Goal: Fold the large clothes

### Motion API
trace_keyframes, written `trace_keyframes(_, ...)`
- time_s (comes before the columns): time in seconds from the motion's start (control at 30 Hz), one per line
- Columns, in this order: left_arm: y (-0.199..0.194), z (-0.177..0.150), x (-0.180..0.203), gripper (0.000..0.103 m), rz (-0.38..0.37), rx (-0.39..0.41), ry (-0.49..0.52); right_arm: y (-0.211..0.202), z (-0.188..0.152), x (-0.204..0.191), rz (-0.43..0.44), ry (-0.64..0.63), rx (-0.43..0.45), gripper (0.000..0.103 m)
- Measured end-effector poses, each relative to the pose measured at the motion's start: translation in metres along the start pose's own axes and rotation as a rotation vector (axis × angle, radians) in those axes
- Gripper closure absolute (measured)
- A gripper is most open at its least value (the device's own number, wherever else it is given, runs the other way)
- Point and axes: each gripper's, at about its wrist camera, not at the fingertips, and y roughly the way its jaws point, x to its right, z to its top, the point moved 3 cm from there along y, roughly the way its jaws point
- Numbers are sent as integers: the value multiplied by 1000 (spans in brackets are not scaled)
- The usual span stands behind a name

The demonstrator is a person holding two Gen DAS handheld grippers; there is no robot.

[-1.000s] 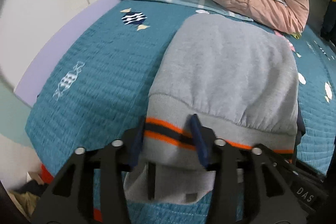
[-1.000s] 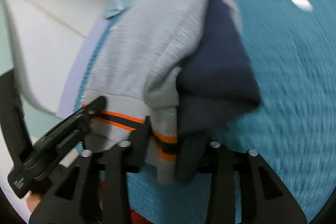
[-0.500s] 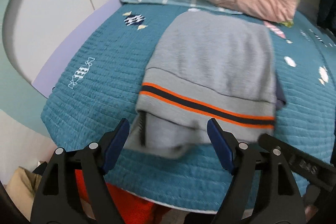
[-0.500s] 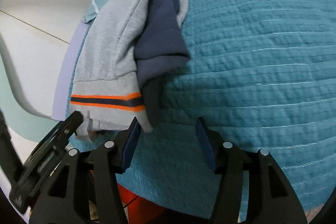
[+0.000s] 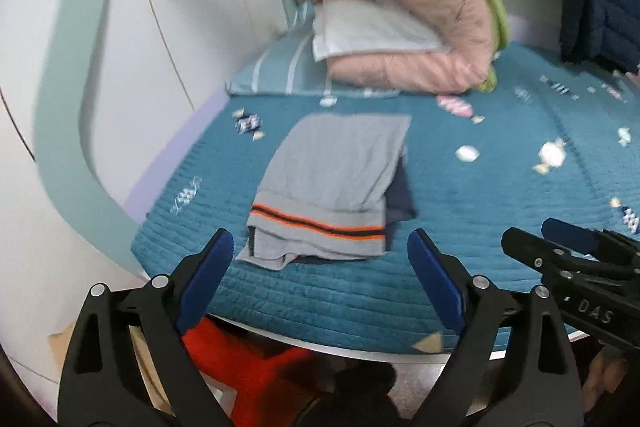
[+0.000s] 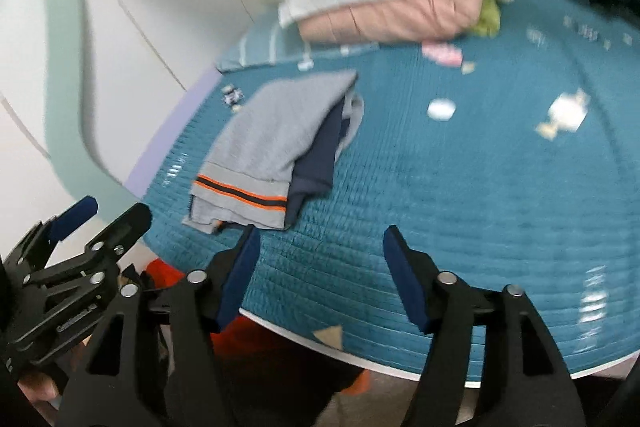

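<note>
The folded grey sweater [image 5: 340,179] lies near the bed [image 5: 480,187] edge, below the pink quilt [image 5: 400,27]. Left gripper [image 5: 320,267] and right gripper [image 6: 318,267] hang released, clear of it; I judge only squaring loose hems remains.

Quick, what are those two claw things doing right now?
Left hand-held gripper: open, holding nothing.
Right hand-held gripper: open, holding nothing.
The folded grey sweater with orange-navy stripes lies free.

The folded garment [image 5: 336,183] lay on the bedspread [image 5: 480,195] near its front edge, with the pillow [image 5: 280,71] and rolled quilt [image 5: 404,23] behind it.
</note>
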Motion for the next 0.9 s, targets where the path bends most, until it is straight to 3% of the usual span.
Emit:
trace_keyframes(0.2, -74, 9, 26, 13, -18, 79, -3, -83, 0, 5, -9, -46, 89, 31)
trace_keyframes(0.5, -157, 12, 57, 12, -21, 140, -7, -185, -12, 2, -61, -105, 214, 29)
trace_keyframes(0.63, -196, 14, 67, 9, -39, 201, -18, -225, -16, 4, -83, -114, 288, 21)
trace_keyframes(0.9, -266, 20, 72, 6, -85, 340, -61, -306, -24, -6, -89, -158, 467, 13)
